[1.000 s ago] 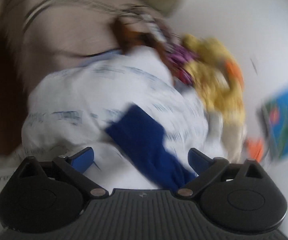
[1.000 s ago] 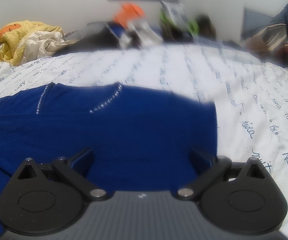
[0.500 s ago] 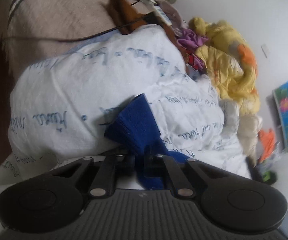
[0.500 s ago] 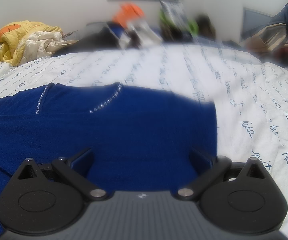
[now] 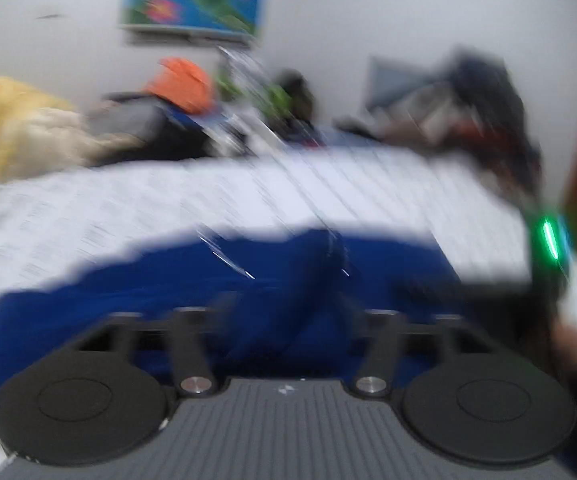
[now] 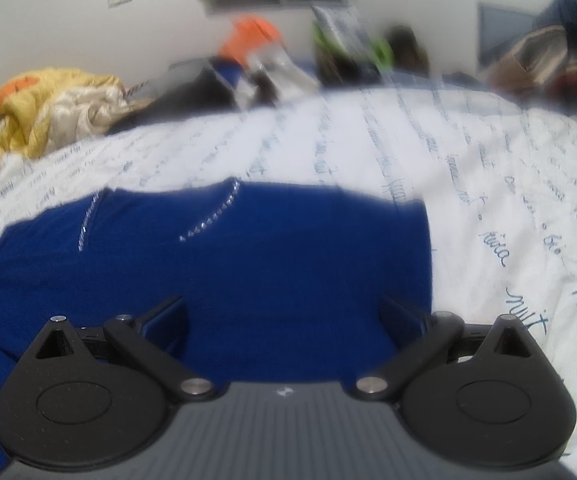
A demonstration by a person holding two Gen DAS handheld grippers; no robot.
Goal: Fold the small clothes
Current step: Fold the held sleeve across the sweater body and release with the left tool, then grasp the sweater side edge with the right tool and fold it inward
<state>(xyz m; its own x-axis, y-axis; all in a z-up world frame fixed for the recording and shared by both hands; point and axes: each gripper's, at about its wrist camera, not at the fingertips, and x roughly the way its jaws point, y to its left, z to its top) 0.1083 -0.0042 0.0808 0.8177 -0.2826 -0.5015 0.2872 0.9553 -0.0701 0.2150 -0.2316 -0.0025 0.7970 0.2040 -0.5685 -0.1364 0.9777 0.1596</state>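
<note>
Top (image 5: 176, 280), one, deep blue, lies spread on the white bedspread (image 5: 128, 208) in the blurred left wrist view, a raised fold running up its middle. The left gripper (image 5: 284, 320) has just been opening, the fold between its parted jaws; whether the pads touch it is lost in blur.

From the right wrist, the same single top (image 6: 288, 264) lies flat, two sparkling bead lines at its neckline. The right gripper (image 6: 284, 308) stands wide open over it, gripping nothing.
</note>
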